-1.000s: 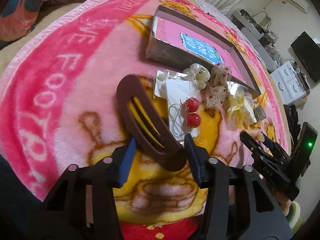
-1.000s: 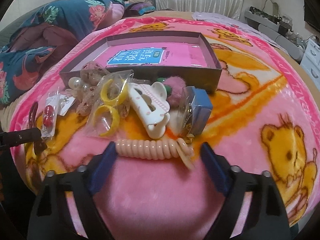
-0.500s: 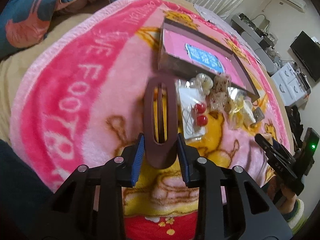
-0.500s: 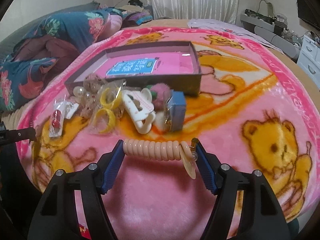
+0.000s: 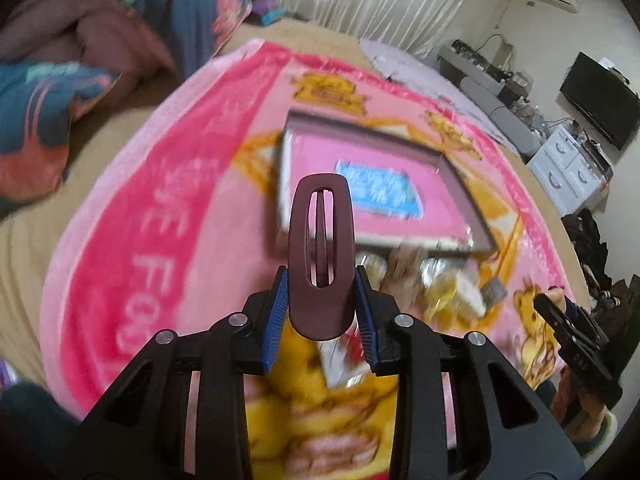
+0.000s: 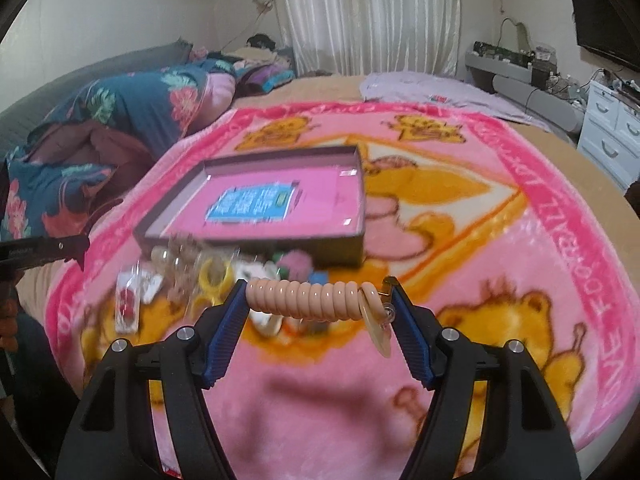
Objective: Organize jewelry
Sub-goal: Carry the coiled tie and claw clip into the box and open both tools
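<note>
Jewelry box, shallow dark cardboard with pink floor [image 5: 400, 216], ahead on blanket: carry long maroon plastic hair clip [image 5: 322, 256], clenched upright in left claw [image 5: 322, 308], over near wall before releasing; right claw [image 6: 320, 314] grasping peach coiled hair tie [image 6: 308, 298].

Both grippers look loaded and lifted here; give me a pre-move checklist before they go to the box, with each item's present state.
1. Left gripper shut on the brown hair clip: ok.
2. Right gripper shut on the peach coil hair tie, held end to end: ok.
3. Coil's disc charm dangling free beside one finger; snag risk: cannot tell.
4. Box open, its pink floor bare of jewelry: ok.
5. Loose pile lies in front of the box, under the approach: not ok.
6. Image sharpness for aiming: not ok, motion blur.
</note>
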Demonstrator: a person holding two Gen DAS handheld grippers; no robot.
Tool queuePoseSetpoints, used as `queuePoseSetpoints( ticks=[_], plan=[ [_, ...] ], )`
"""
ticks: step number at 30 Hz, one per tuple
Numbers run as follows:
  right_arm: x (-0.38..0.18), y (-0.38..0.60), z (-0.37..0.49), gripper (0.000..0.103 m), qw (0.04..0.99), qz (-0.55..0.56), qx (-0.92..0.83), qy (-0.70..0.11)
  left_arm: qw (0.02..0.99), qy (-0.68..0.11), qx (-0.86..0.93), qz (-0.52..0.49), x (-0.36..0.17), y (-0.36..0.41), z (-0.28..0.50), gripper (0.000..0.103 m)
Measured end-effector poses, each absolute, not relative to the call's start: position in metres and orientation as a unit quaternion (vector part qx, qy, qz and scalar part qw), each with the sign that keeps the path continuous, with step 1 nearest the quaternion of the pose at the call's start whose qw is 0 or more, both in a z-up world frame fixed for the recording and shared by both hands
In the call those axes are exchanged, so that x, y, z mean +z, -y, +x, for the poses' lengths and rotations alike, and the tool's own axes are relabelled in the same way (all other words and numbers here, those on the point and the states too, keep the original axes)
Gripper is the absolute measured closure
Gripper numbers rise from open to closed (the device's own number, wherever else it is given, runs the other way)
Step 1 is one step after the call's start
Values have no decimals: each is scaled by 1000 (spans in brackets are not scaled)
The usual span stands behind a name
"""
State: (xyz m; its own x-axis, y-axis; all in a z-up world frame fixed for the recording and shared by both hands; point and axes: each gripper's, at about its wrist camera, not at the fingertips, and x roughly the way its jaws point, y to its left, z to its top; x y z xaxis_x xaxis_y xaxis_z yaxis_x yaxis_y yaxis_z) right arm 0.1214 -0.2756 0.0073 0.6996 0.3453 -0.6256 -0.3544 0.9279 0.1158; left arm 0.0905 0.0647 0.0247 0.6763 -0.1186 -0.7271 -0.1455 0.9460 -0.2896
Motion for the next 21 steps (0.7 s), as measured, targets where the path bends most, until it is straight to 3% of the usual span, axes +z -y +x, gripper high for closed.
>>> queuePoseSetpoints(
  ticks=[10, 21],
  plan=[
    [26, 276, 155, 35, 926, -14, 183, -329, 911, -390, -15, -135, 41, -41, 156, 79],
    [30, 246, 202, 35, 916, -32, 207, -342, 895, -427, -17, -127, 9, -32, 216, 79]
  ],
)
